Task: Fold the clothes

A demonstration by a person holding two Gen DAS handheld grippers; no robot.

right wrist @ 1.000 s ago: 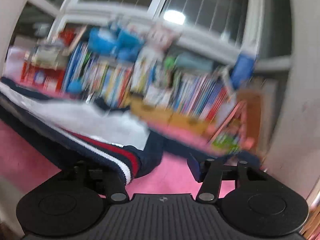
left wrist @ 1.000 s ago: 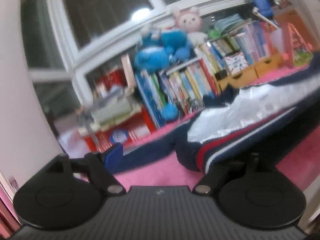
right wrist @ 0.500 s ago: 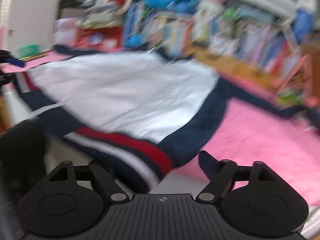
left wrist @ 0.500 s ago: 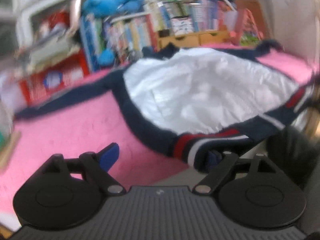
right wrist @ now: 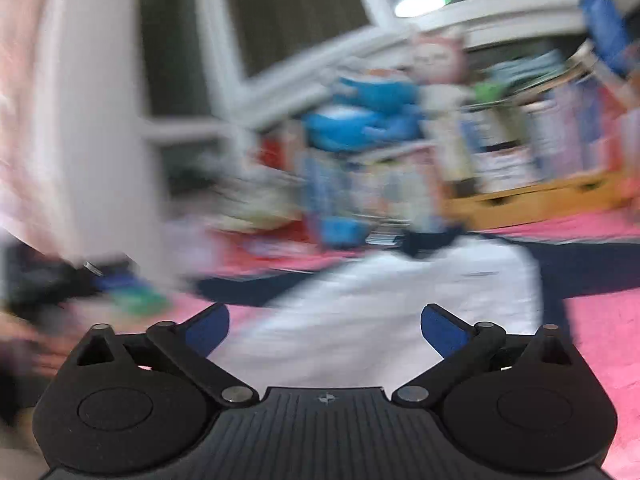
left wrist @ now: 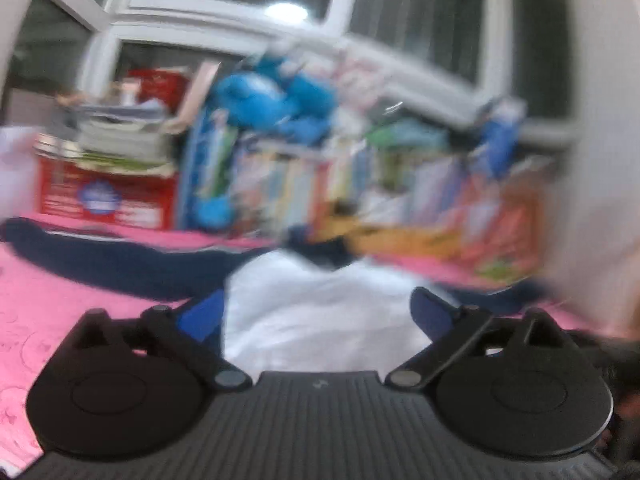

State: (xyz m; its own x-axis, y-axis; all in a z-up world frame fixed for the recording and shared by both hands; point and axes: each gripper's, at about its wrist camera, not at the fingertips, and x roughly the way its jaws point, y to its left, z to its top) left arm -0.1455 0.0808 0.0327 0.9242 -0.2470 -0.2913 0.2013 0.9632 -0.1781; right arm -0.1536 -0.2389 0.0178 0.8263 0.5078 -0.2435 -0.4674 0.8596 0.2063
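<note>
- Spreading flat on the pink patterned mat (left wrist: 60,304) is the white-bodied jacket with navy sleeves (left wrist: 320,312), its collar toward the blurred row of colourful books (left wrist: 360,184).
- At left, the left gripper (left wrist: 316,312) has let go: its jaws are opening, and the striped hem it pinched a second ago is no longer between its pads.
- At right, the right gripper (right wrist: 324,324) is opening too, nothing between its blue pads (right wrist: 442,330); it released later and faster.
- Laying-out looks done; folding a sleeve (right wrist: 600,268) inward probably comes next.
</note>
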